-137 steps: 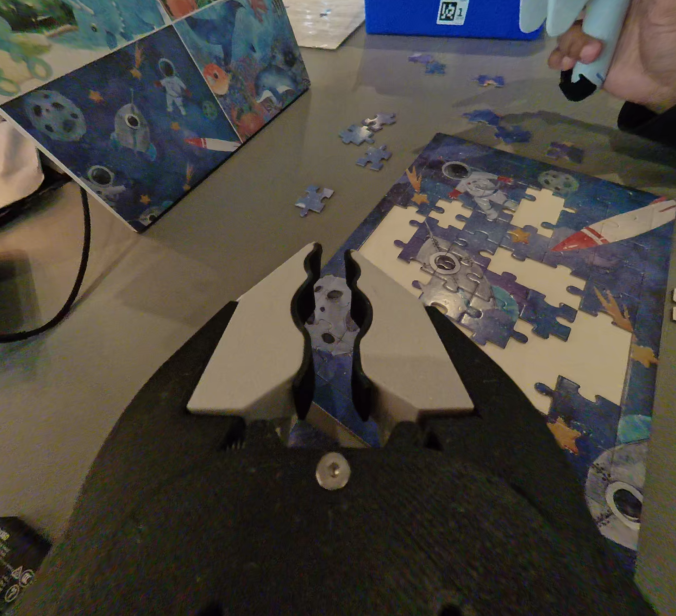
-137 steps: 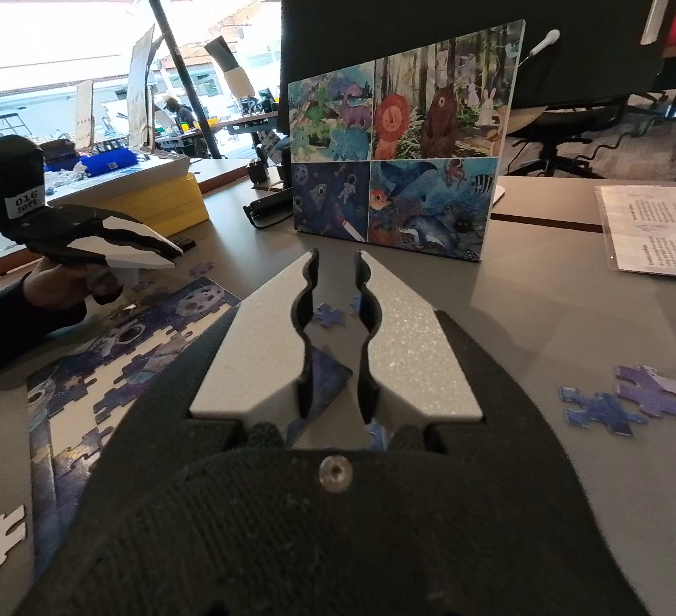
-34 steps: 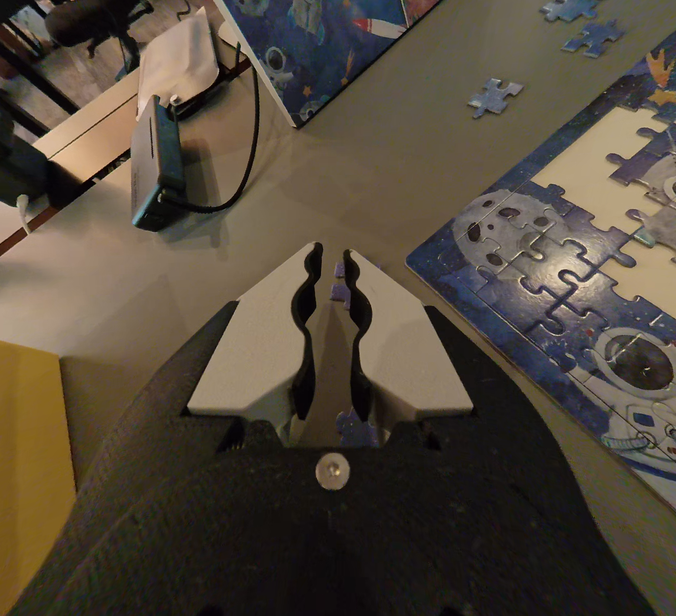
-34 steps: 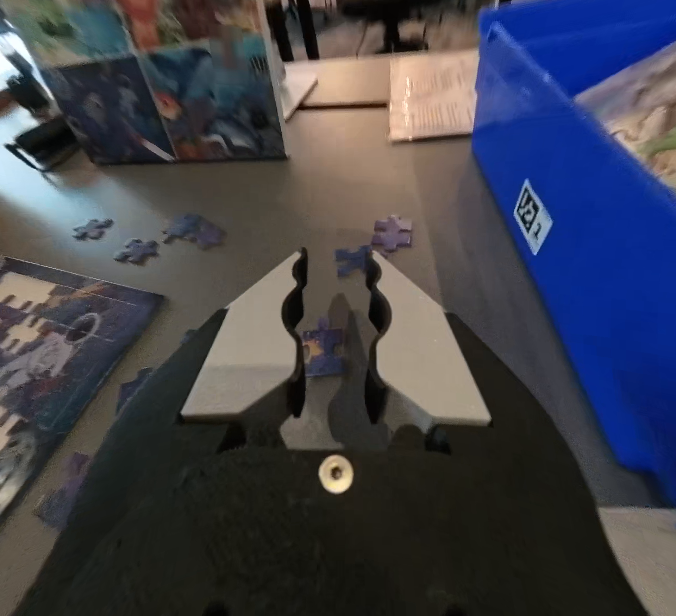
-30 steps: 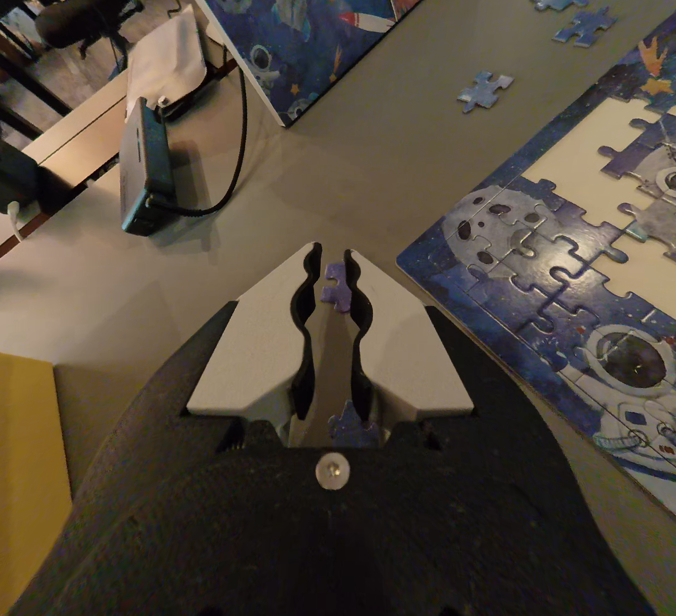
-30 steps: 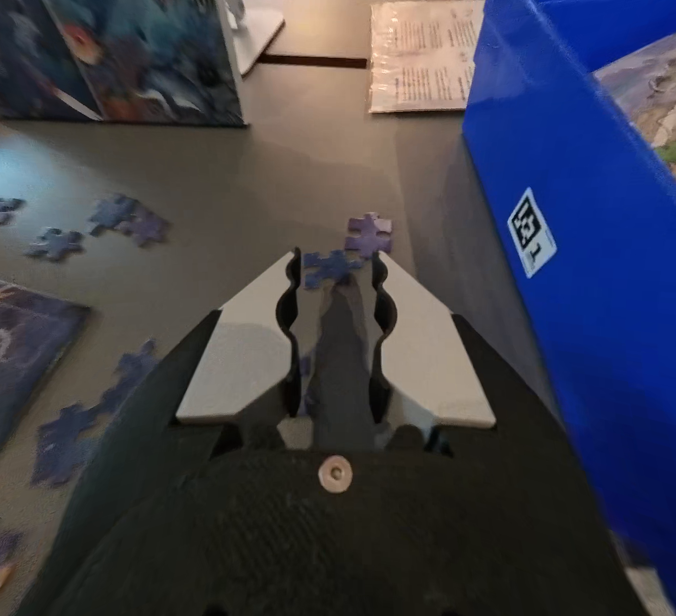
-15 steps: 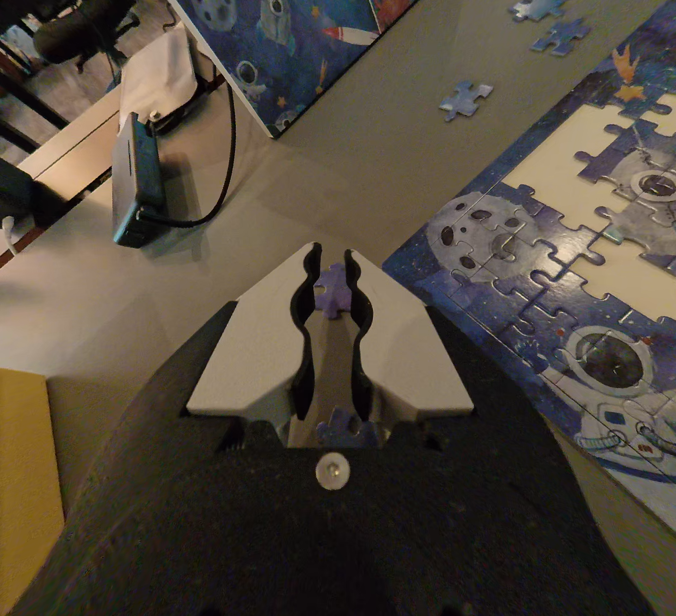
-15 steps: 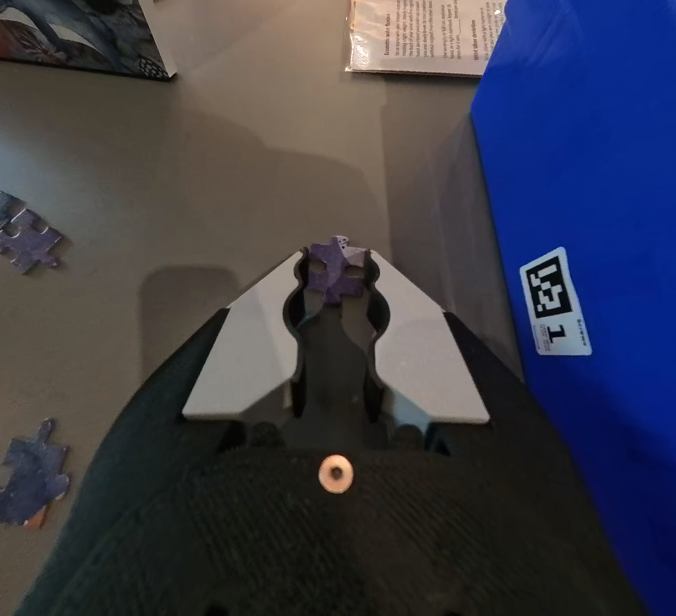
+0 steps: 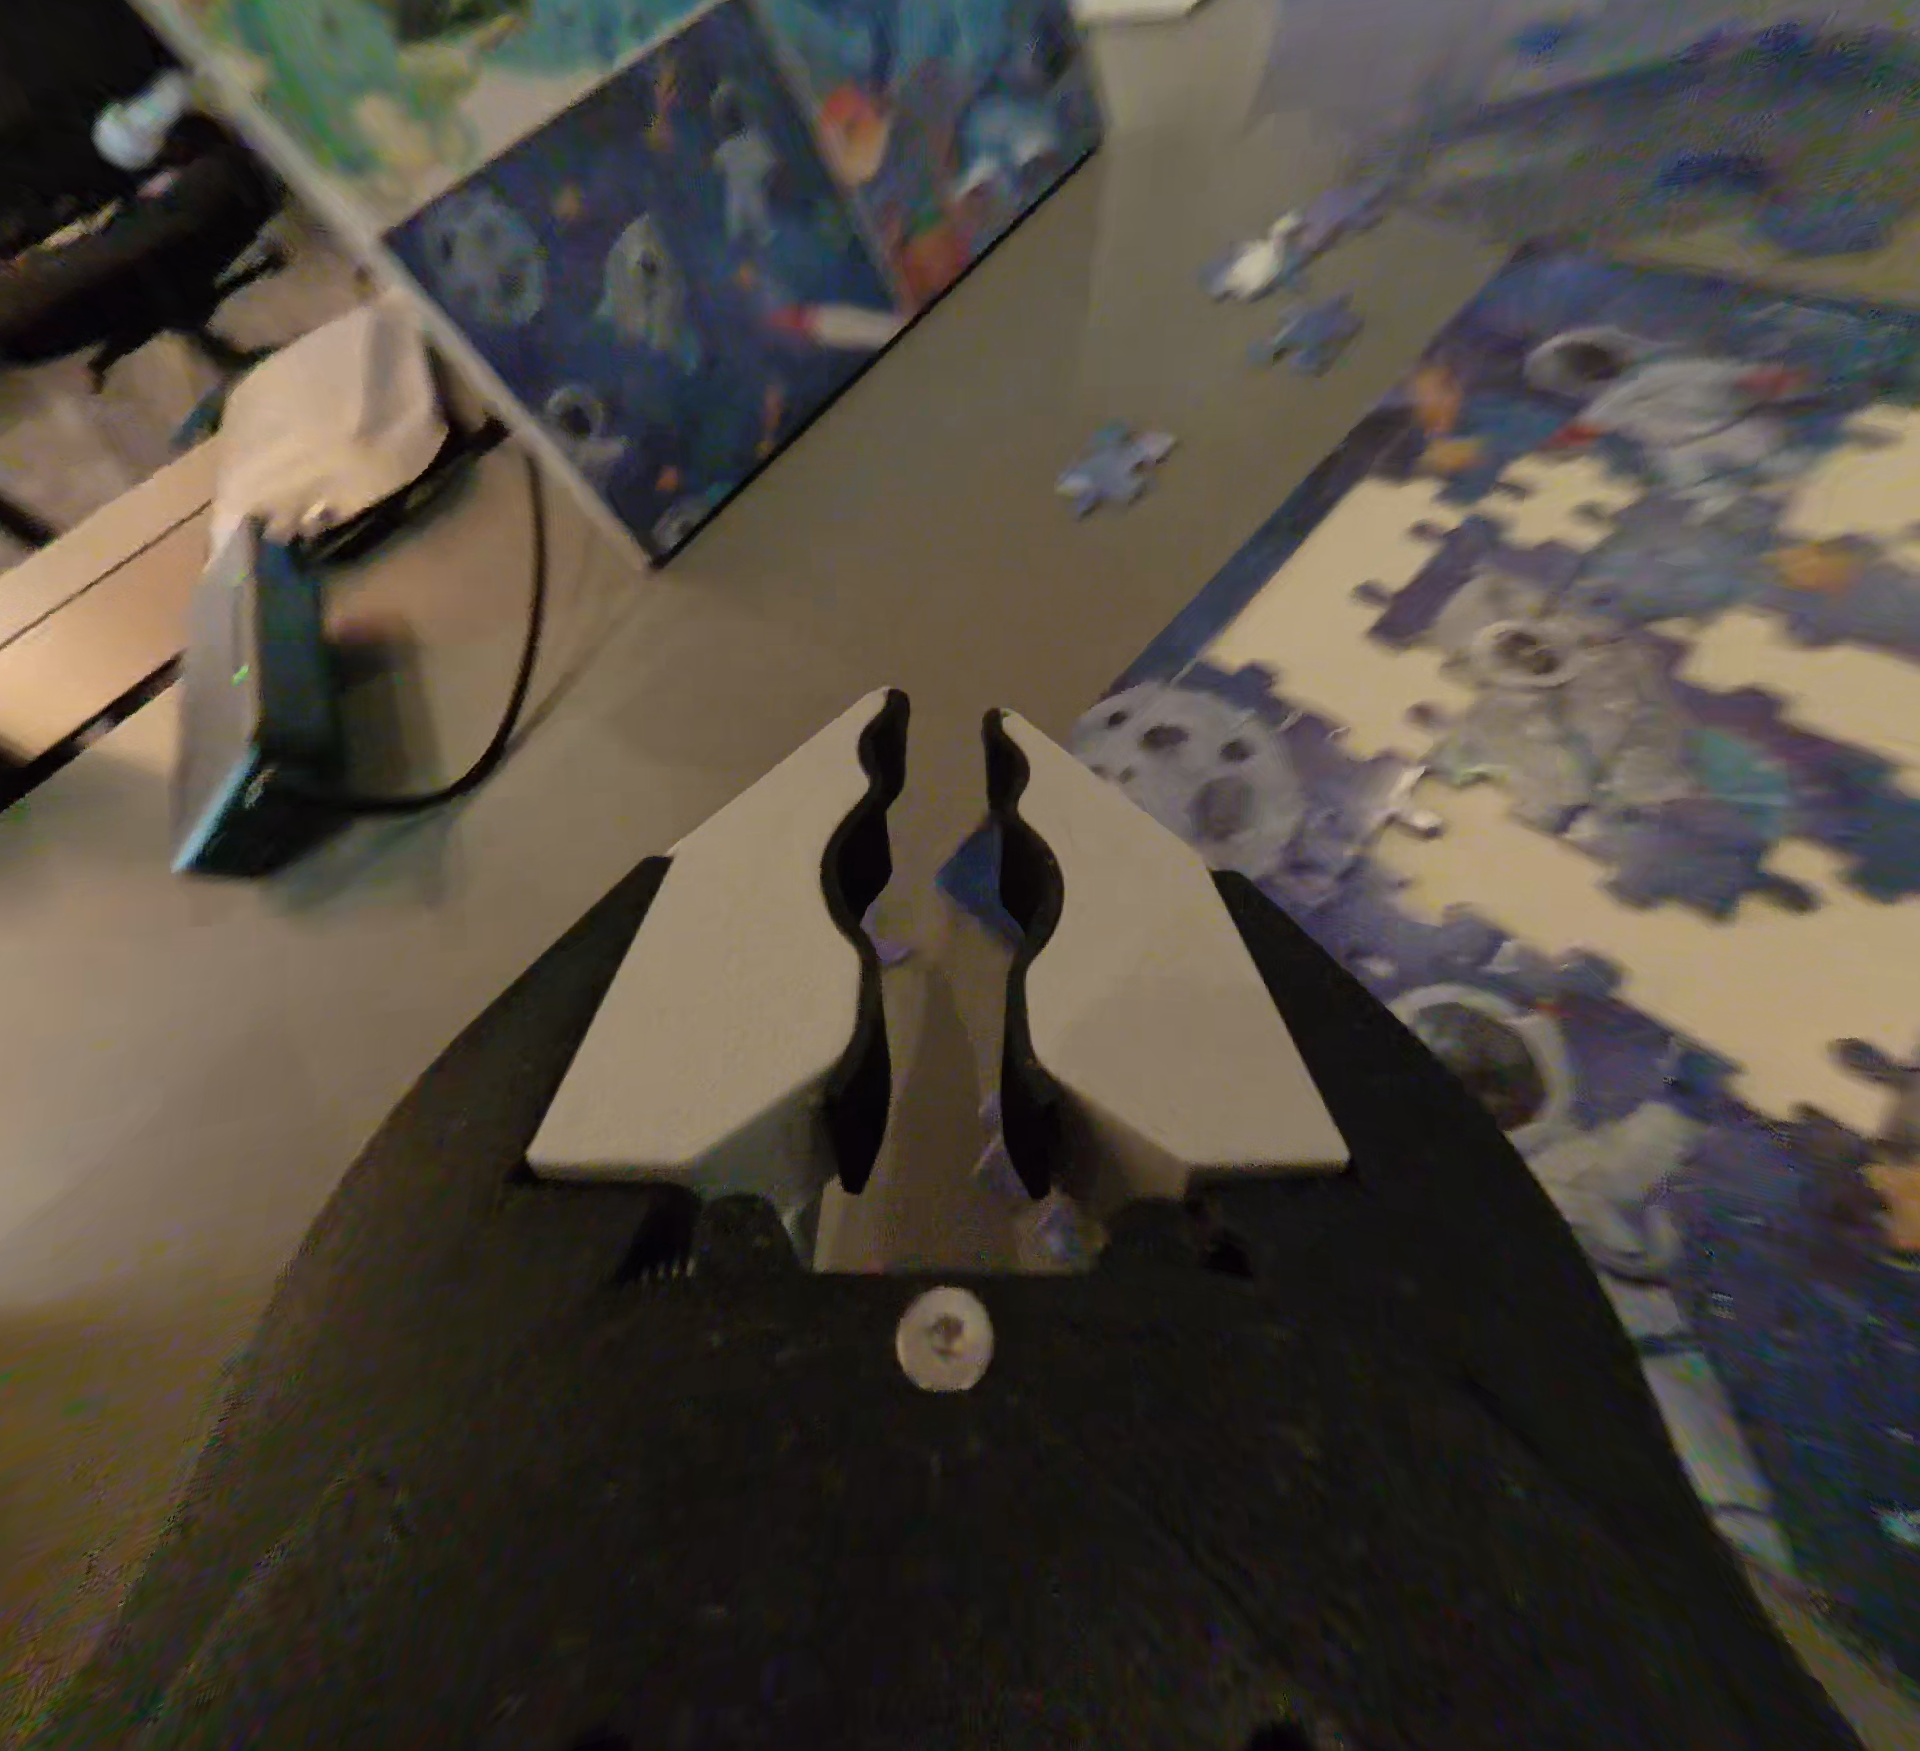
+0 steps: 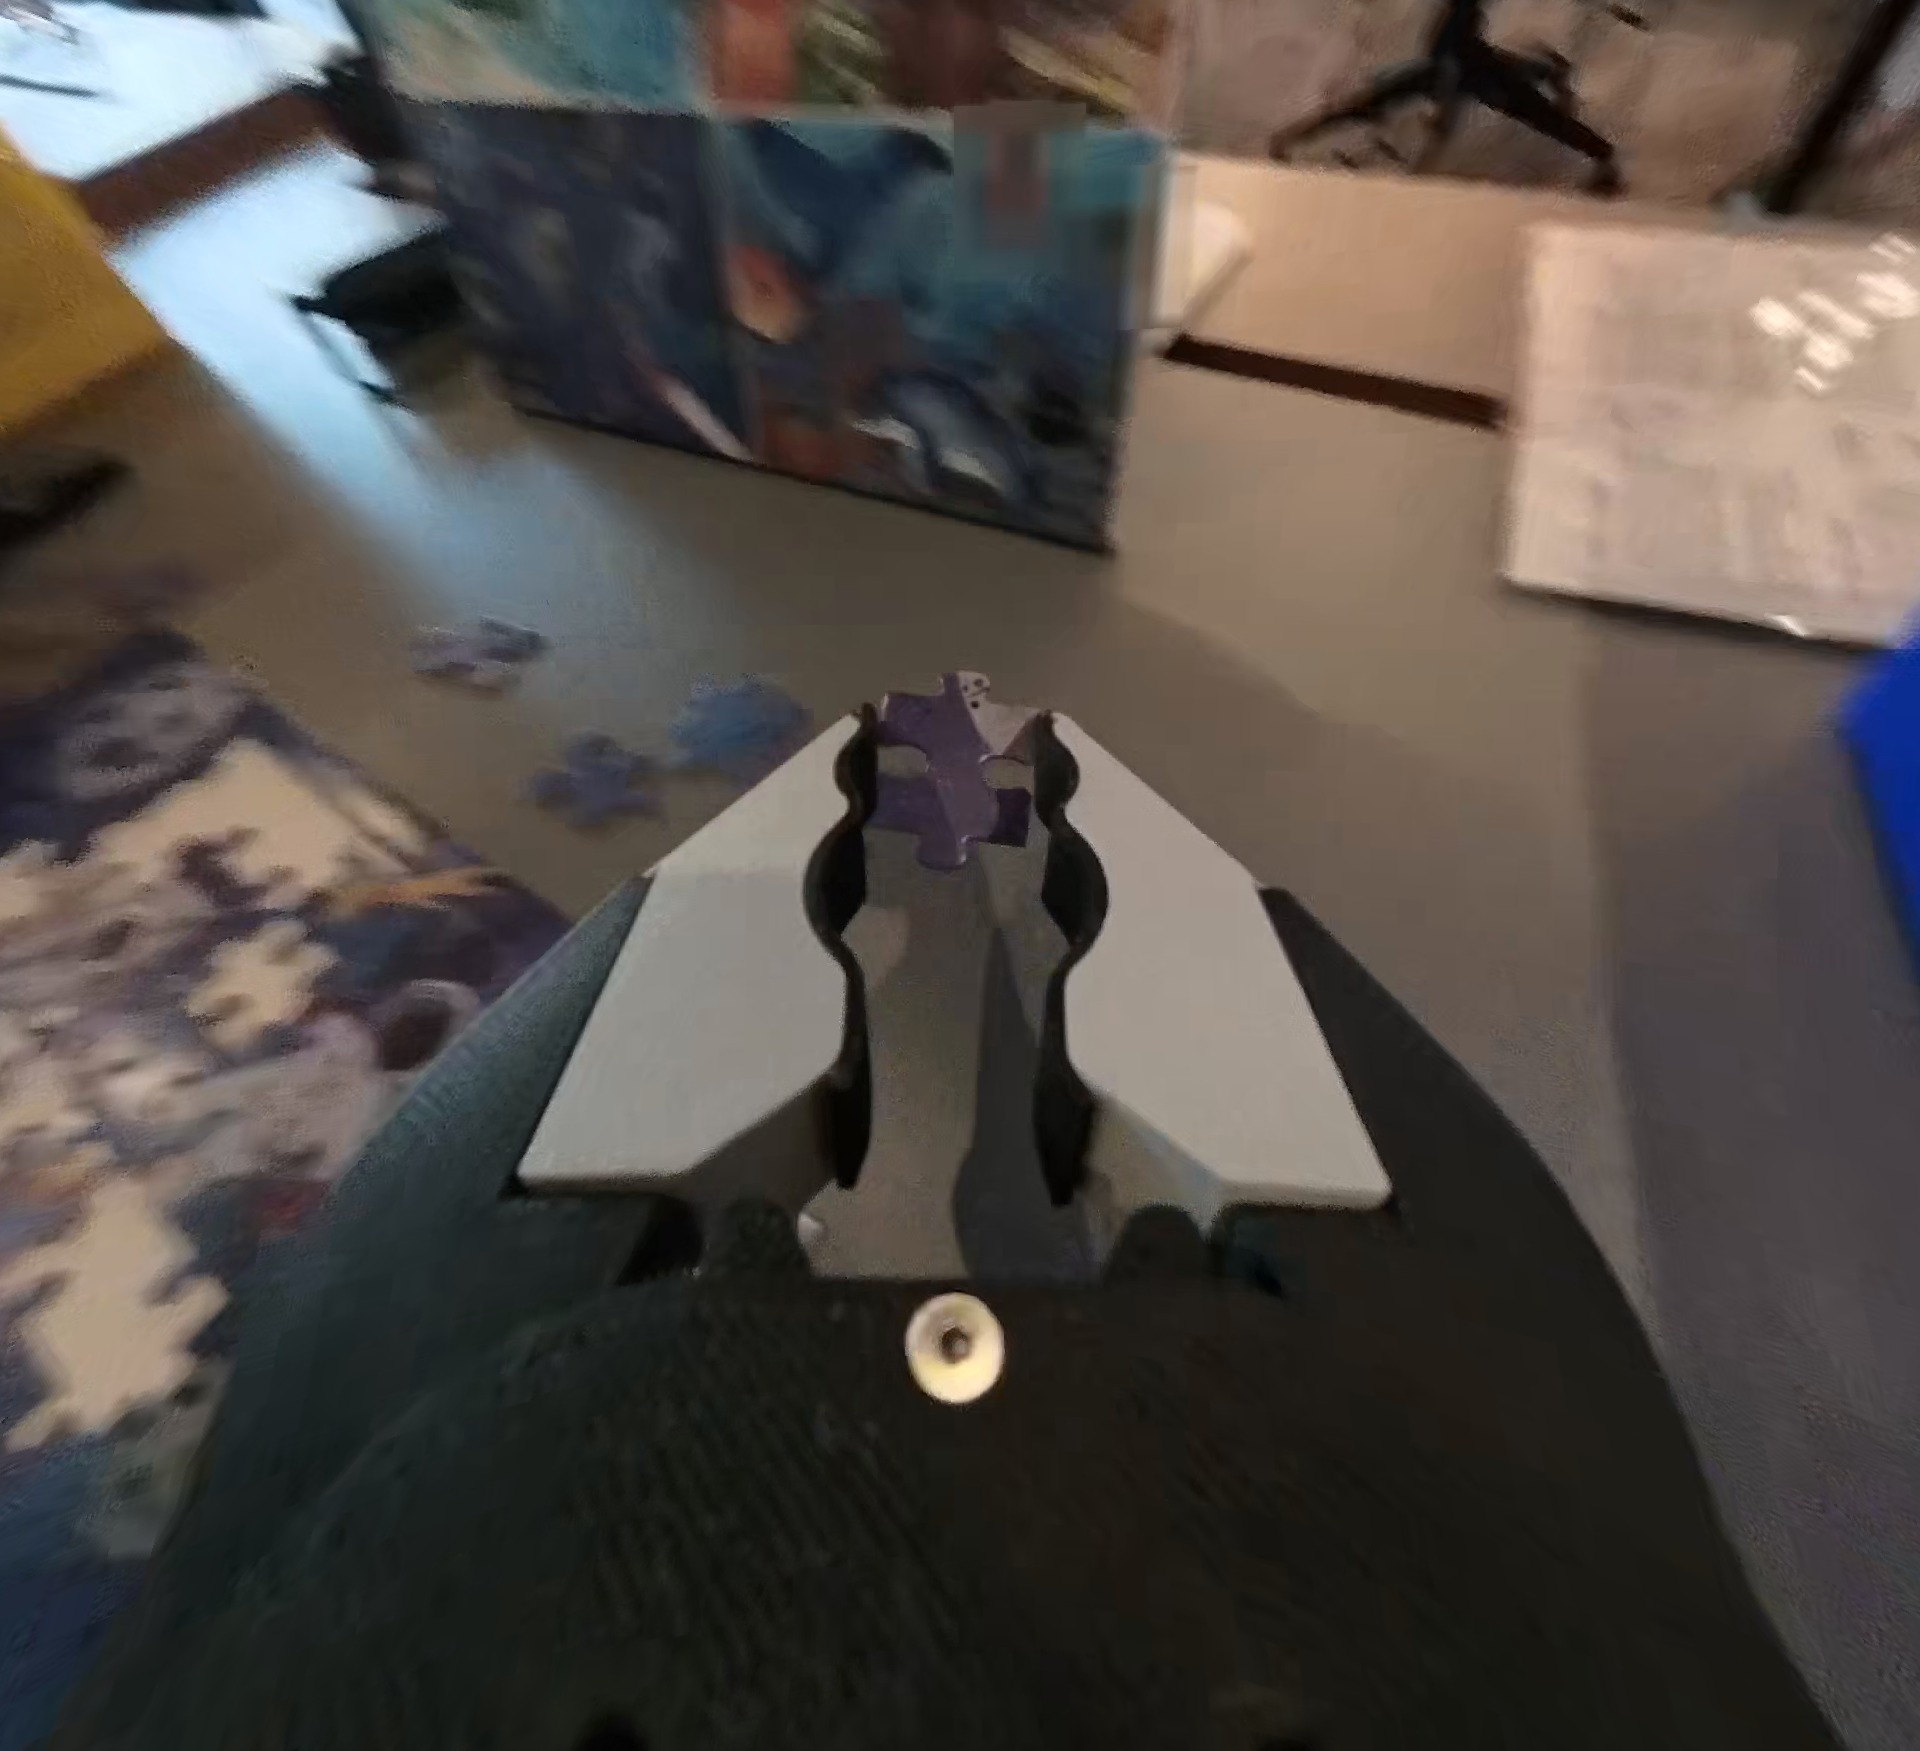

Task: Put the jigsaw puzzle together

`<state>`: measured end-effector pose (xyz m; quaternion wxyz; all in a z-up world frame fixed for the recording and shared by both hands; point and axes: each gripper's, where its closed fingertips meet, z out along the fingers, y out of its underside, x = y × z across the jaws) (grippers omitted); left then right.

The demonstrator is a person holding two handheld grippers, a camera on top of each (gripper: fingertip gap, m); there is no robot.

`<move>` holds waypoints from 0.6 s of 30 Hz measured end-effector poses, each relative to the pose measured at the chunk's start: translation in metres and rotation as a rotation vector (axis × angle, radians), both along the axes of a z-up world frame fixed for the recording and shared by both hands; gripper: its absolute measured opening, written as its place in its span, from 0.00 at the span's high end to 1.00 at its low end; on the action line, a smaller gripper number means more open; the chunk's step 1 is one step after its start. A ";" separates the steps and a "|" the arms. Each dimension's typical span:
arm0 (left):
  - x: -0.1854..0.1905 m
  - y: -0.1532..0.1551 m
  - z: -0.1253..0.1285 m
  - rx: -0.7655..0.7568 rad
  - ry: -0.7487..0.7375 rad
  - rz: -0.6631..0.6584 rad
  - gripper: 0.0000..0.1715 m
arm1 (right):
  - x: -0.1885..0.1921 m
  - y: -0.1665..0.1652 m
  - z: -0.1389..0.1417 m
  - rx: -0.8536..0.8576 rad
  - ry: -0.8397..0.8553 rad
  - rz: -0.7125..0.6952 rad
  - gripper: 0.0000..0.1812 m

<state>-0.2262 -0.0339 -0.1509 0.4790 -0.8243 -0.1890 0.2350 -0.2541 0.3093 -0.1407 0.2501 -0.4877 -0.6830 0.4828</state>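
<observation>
Done: my space puzzle (image 9: 1558,766) looks over half filled.
Left: pale gaps; loose pieces (image 9: 1114,467) at 12 o'clock.
Right hand-held gripper (image 10: 954,722): pinching a purple piece (image 10: 951,782).
Left hand-held gripper (image 9: 940,727): slightly spread, empty.

Grey table (image 9: 914,558), half-built puzzle (image 9: 1558,766), loose pieces (image 9: 1114,465), picture box (image 9: 727,267)

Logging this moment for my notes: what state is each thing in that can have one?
Right gripper: shut on purple puzzle piece, lifted off the table.
Left gripper: jaws slightly apart, nothing held.
Jigsaw puzzle: partly assembled, pale gaps remain.
Loose pieces: lying flat on table.
Picture box: standing upright.
</observation>
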 end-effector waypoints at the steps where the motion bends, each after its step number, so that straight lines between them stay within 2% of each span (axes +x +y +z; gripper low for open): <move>1: 0.008 0.010 0.006 0.029 0.010 -0.047 0.93 | 0.004 -0.023 0.010 -0.029 0.029 0.050 0.84; 5: 0.034 0.039 0.019 0.048 0.101 -0.150 0.92 | 0.030 -0.129 0.038 -0.168 0.075 0.311 0.84; 9: 0.050 0.057 0.018 0.090 0.040 -0.218 0.91 | 0.061 -0.215 0.034 -0.230 0.011 0.546 0.85; 14: 0.065 0.064 0.020 0.182 -0.081 -0.318 0.82 | 0.078 -0.258 0.020 -0.248 -0.043 0.650 0.84; 18: 0.073 0.070 0.013 0.166 -0.128 -0.356 0.78 | 0.075 -0.267 0.014 -0.337 -0.105 0.618 0.85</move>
